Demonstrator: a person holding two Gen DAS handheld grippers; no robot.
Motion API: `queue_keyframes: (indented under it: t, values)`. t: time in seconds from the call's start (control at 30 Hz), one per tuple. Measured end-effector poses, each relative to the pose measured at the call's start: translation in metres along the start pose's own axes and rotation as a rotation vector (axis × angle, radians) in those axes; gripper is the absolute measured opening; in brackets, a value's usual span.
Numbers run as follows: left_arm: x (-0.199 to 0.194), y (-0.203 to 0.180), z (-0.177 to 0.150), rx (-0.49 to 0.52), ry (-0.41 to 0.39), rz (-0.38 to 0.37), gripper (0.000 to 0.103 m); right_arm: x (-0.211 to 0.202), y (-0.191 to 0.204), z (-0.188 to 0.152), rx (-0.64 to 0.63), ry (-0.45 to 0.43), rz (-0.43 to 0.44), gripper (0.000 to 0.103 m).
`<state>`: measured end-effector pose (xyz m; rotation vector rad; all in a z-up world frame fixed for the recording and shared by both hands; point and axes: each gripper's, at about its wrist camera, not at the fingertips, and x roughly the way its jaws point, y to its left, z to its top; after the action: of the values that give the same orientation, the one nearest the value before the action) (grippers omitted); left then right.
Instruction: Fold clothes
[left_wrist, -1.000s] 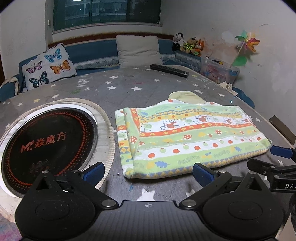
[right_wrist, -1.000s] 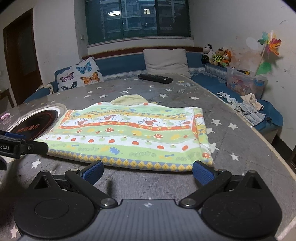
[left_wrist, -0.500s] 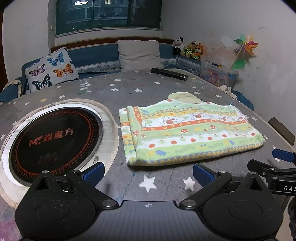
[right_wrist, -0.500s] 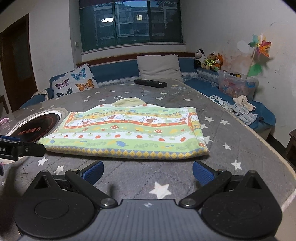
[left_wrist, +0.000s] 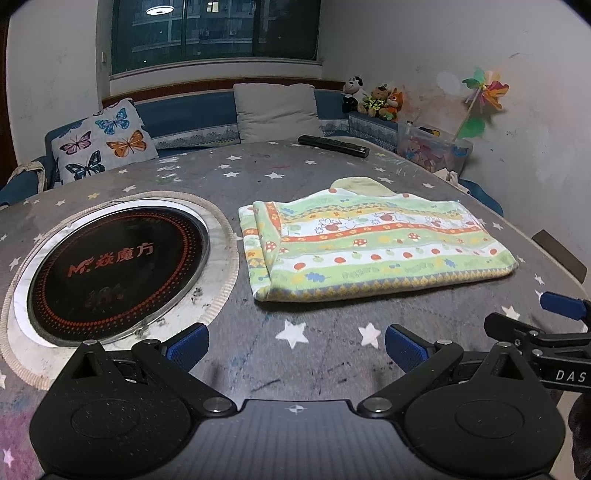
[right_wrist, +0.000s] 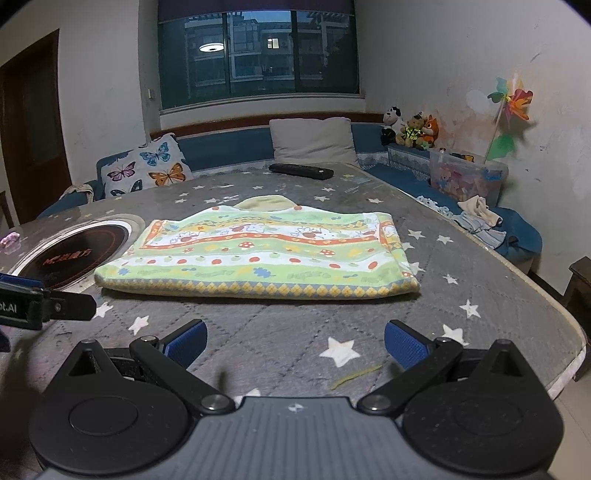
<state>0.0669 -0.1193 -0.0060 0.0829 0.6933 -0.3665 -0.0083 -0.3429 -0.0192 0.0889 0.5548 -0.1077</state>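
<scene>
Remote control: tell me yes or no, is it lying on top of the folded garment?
No, the remote control lies on the table well beyond the folded garment, with bare tabletop between them.

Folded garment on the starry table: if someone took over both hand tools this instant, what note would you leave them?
Left gripper: jaws open, empty, above the table, short of the garment.
Right gripper: jaws open, empty, likewise short of it.
Garment: lies flat as a folded rectangle beside the round black cooktop; a pale collar piece pokes out at its far edge.
Done: looks folded at least once, one end doubled over.
Left: possibly another fold; I cannot tell whether more is wanted.
</scene>
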Motion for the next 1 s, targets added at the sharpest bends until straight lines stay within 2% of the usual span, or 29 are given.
queue_keyframes:
  t: [1.0]
  values:
    - [-0.012, -0.003, -0.025, 0.0, 0.01, -0.001, 0.103, -0.013, 0.02, -0.016, -0.005, 0.013, 0.0, 0.103]
